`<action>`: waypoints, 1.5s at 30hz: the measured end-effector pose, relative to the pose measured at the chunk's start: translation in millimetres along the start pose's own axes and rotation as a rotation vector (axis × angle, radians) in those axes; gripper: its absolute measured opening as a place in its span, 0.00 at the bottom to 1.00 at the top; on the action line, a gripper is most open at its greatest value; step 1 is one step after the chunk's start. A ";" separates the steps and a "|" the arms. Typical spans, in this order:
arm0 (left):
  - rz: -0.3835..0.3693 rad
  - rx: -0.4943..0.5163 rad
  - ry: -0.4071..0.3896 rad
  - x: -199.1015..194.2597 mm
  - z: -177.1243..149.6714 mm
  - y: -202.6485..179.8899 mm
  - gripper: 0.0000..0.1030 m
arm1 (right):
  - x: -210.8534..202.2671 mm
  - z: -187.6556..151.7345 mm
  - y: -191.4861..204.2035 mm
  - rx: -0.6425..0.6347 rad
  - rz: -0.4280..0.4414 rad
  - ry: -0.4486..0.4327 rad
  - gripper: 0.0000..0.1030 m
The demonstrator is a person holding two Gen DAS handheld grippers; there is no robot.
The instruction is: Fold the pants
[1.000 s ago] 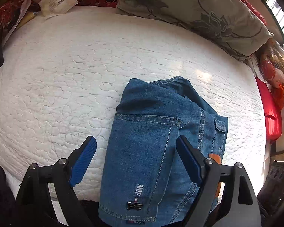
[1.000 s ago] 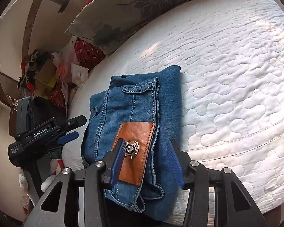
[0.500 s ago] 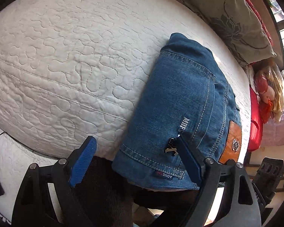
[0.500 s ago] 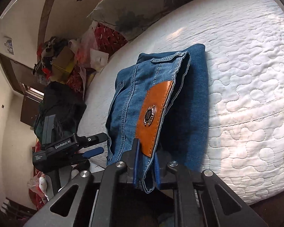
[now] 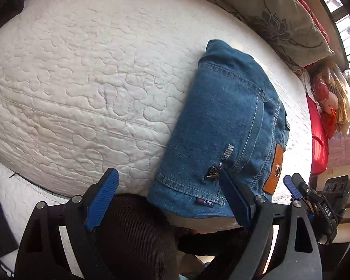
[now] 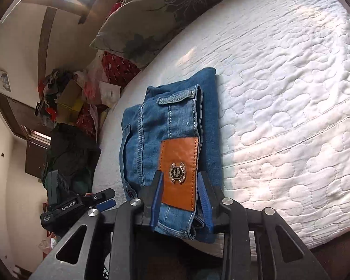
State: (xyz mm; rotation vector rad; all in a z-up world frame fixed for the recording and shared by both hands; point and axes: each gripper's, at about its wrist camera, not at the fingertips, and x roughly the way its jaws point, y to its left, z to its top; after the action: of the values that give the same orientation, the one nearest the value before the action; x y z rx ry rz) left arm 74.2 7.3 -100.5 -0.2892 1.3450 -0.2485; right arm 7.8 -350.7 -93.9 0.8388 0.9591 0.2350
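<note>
The blue jeans (image 5: 224,126) lie folded into a compact bundle at the near edge of the white quilted bed (image 5: 81,81). An orange leather patch (image 6: 178,170) marks the waistband. My left gripper (image 5: 165,198) is open, with its jaws wide apart at the bundle's near edge and holding nothing. My right gripper (image 6: 180,200) is partly open, with its jaws on either side of the waistband end near the patch. The right gripper also shows at the far right of the left wrist view (image 5: 298,193).
A large grey floral pillow (image 6: 165,16) lies along the back of the bed. Clutter of bags and boxes (image 6: 70,98) sits at one bed end, a doll and red cloth (image 5: 326,107) at the other. A dark trouser leg (image 5: 133,238) is below the bed edge.
My right gripper, shut on the waistband edge half a second ago, has opened partly around it. The bundle has settled flatter. My left gripper stays open and has drawn slightly back.
</note>
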 end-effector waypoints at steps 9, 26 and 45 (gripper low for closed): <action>0.018 -0.054 0.036 42.1 92.2 -34.1 0.86 | 50.7 56.7 -2.3 0.044 -0.059 -0.039 0.47; -0.016 -0.032 -0.047 21.8 101.2 -48.8 0.86 | 28.5 60.6 15.7 -0.103 -0.093 -0.127 0.30; -0.038 -0.009 0.038 43.0 71.7 -19.3 0.88 | 20.1 40.3 -19.5 -0.004 -0.085 -0.033 0.53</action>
State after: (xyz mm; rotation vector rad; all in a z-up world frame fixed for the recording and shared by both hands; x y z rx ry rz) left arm 153.1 -21.0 -119.0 -0.3189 1.3798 -0.2808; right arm 48.1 -374.4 -108.6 0.7939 0.9606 0.1500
